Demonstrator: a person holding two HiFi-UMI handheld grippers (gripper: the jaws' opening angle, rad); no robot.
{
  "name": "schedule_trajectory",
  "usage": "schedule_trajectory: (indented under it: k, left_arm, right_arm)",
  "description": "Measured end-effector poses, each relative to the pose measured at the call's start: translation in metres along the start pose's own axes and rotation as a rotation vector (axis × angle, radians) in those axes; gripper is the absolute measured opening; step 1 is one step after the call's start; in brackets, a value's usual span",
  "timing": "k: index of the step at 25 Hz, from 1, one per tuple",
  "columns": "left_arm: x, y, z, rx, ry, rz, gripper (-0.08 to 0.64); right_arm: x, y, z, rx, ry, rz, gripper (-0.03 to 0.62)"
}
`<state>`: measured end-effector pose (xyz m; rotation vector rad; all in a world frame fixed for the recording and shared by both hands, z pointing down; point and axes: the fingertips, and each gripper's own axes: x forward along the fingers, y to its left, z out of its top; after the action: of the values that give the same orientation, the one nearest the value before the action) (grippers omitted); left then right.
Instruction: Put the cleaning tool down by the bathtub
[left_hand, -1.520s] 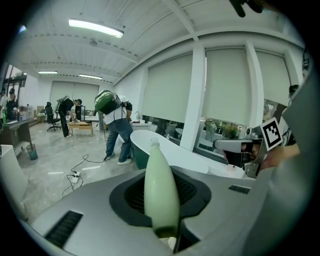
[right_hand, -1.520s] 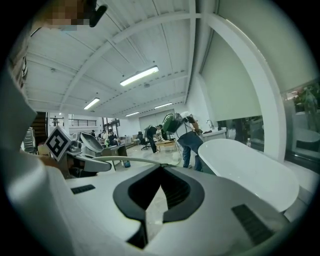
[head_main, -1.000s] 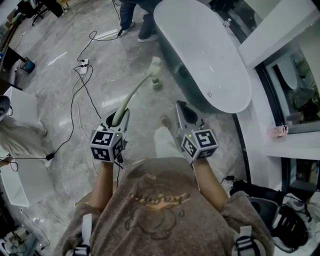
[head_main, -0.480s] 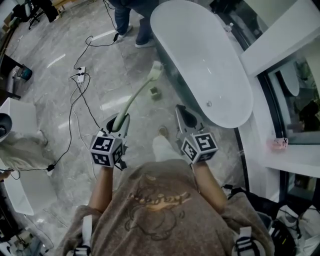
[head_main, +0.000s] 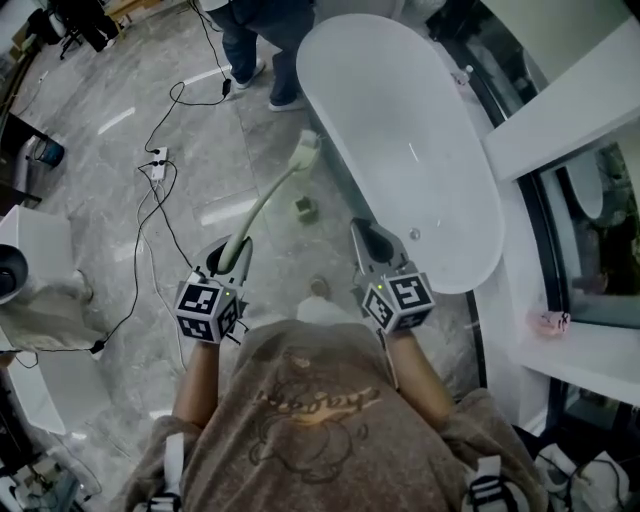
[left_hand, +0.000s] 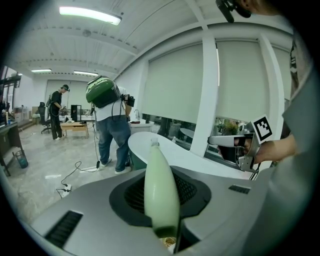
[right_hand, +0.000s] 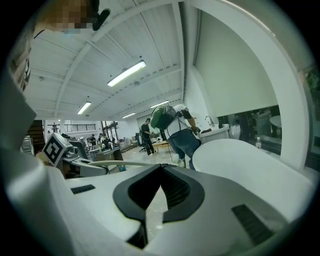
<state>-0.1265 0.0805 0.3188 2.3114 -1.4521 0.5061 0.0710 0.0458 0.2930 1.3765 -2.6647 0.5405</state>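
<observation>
Two tongs by the bathtub (head_main: 400, 130): left tongs (head_main: 230, 250) tight around the cleaning tool (head_main: 262, 205), right tongs (head_main: 362, 233) closed, empty.

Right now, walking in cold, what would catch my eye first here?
The big white freestanding bathtub fills the upper right of the head view, on a grey marble floor. Next comes the long pale green cleaning tool, its handle clamped in the left gripper, its head reaching toward the tub's left side. The right gripper is shut and empty near the tub's closer end.
</observation>
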Motion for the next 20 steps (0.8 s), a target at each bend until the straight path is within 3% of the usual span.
schedule_trajectory:
  k: [8, 20]
  left_arm:
    - [0.036, 0.028, 0.011, -0.001, 0.014, 0.006, 0.072]
    - [0.091, 0.061, 0.028, 0.037, 0.068, -0.078, 0.072]
  right_arm:
    - [0.041, -0.022, -0.002, 0.013, 0.042, 0.009, 0.002]
    - [0.088, -0.044, -0.004, 0.076, 0.062, -0.054, 0.002]
